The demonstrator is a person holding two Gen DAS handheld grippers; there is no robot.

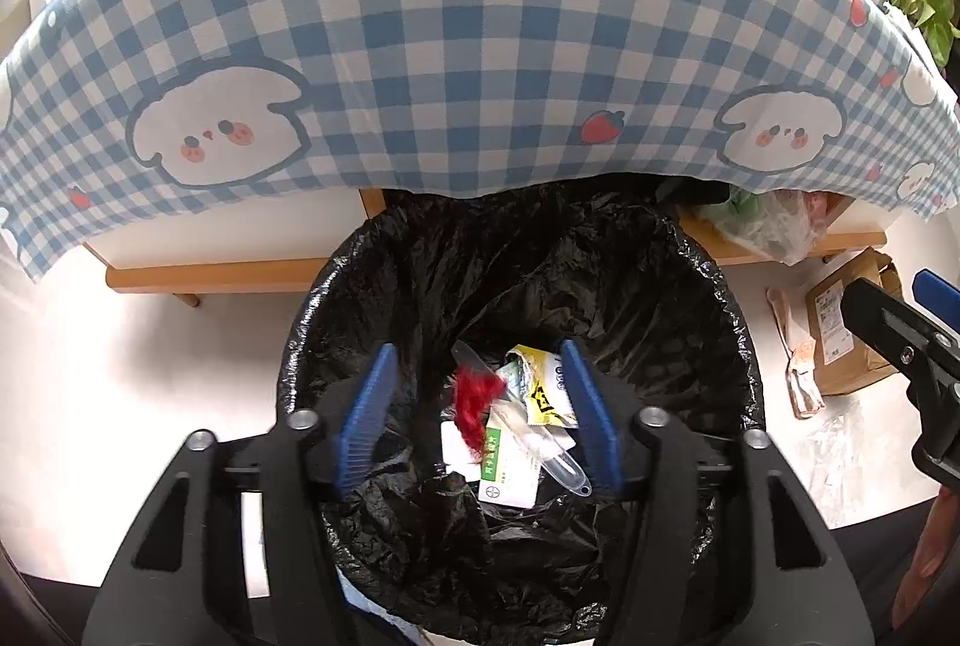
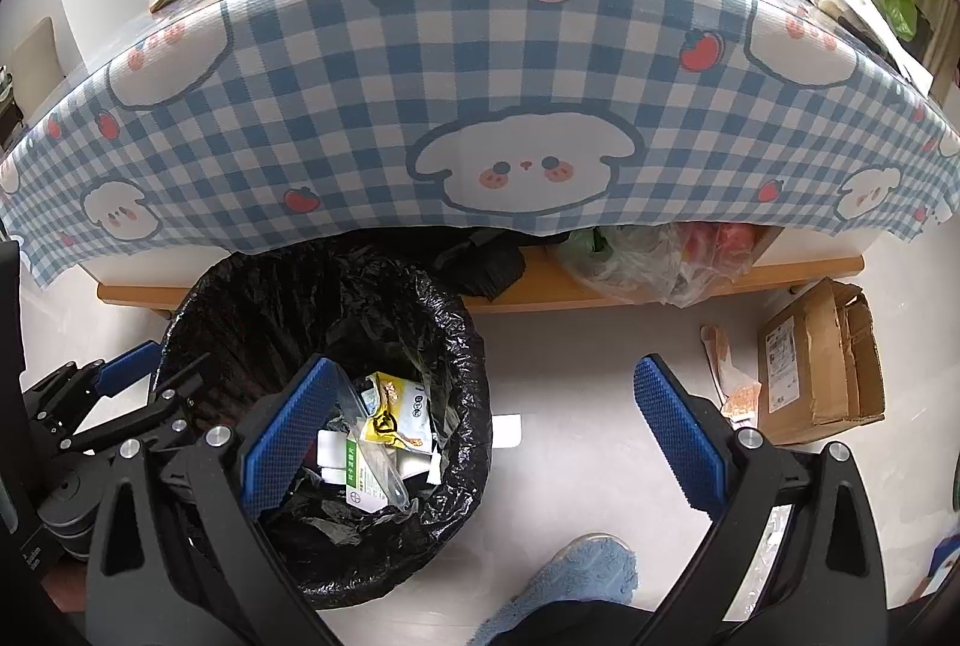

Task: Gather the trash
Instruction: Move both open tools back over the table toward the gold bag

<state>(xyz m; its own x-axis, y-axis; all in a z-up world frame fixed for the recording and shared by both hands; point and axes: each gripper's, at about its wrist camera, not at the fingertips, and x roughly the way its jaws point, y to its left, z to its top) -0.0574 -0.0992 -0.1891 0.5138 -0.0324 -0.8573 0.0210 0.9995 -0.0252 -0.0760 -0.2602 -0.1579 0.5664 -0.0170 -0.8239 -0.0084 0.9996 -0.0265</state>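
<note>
With the left gripper (image 1: 480, 409) spread and empty over the black-lined round trash bin (image 2: 468, 346), the flat orange-and-white wrapper (image 2: 729, 376) on the pale floor lies right of the bin, nearer the right gripper (image 2: 492, 436), whose jaws stand wide and empty.

Bright, soft daylight from beyond the table (image 2: 480, 117), strong fisheye bending, dark vignetted corners.

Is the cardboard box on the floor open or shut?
Open: the cardboard box shows loose, torn flaps splayed at its right end.
</note>
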